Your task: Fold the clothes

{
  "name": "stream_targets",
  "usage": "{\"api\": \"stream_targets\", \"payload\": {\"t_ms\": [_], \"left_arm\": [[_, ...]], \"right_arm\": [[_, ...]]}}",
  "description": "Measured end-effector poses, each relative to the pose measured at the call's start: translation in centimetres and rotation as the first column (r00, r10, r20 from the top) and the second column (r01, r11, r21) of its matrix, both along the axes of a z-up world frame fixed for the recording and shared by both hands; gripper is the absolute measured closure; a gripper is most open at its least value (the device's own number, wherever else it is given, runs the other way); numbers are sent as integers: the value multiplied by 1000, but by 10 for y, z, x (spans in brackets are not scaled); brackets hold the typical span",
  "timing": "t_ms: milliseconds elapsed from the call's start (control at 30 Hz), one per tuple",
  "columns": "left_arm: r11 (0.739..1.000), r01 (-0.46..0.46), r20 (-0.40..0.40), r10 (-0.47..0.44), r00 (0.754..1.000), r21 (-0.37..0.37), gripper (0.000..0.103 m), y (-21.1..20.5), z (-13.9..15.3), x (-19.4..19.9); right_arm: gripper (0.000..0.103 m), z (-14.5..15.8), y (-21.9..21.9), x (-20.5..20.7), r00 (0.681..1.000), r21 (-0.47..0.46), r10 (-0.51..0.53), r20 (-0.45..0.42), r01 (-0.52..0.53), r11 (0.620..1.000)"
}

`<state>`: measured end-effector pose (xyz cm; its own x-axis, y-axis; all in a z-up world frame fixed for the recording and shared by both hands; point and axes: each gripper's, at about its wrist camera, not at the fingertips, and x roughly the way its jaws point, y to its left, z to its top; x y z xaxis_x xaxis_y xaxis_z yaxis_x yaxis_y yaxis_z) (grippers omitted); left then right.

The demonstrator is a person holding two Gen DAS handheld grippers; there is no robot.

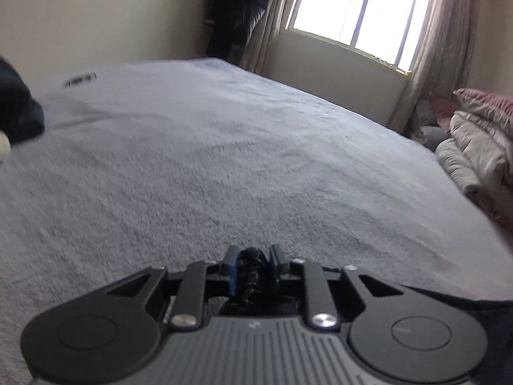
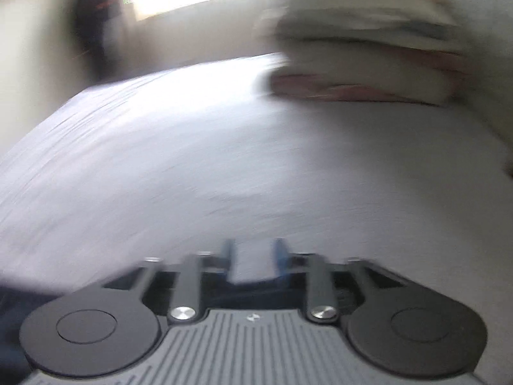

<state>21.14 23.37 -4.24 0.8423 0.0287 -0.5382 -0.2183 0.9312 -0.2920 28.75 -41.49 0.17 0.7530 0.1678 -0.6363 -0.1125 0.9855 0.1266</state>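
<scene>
In the left wrist view my left gripper (image 1: 251, 253) is low over the lilac bed cover (image 1: 192, 160), its blue pads pressed on a bunched strip of black fabric (image 1: 251, 276). More of the dark garment (image 1: 493, 324) shows at the lower right edge. In the blurred right wrist view my right gripper (image 2: 253, 250) has its fingers standing apart, with only the bed cover (image 2: 224, 166) showing between the tips. Dark cloth (image 2: 12, 308) lies at the lower left, and some shows under the finger bases.
Another dark bundle (image 1: 16, 106) sits at the bed's left edge. Folded quilts and pillows (image 1: 474, 147) are stacked on the right, and the same stack (image 2: 368, 48) appears ahead in the right wrist view. A bright window (image 1: 362, 9) and a hanging dark coat (image 1: 237, 9) are behind the bed.
</scene>
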Motion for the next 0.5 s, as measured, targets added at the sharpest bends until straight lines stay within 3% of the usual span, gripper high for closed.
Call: {"api": "stream_targets", "payload": {"t_ms": [133,200,267,333,400,500], "left_arm": [[993,39,-13,-41,999,-111,62,16,-9,4],[994,46,-13,-48,999,-96,62,15,-8,4],[998,51,25,-50,998,-34,62,12,6,2],[990,138,70,-139,988,21,56,2,26,3],[963,266,76,-268,960,33,43,-12,40,11],[874,486,19,-486,874,23,41,-48,39,36]], "right_arm": [[53,3,62,-1,959,-49,277,-54,-280,959],[47,3,94,2,919,-82,385,-90,-392,916],[47,2,123,6,879,-124,460,-128,-475,871],[47,0,144,8,840,-156,514,-177,-539,828],[47,0,157,7,801,-176,556,-222,-594,785],[47,1,165,7,763,-202,586,-272,-641,741]]}}
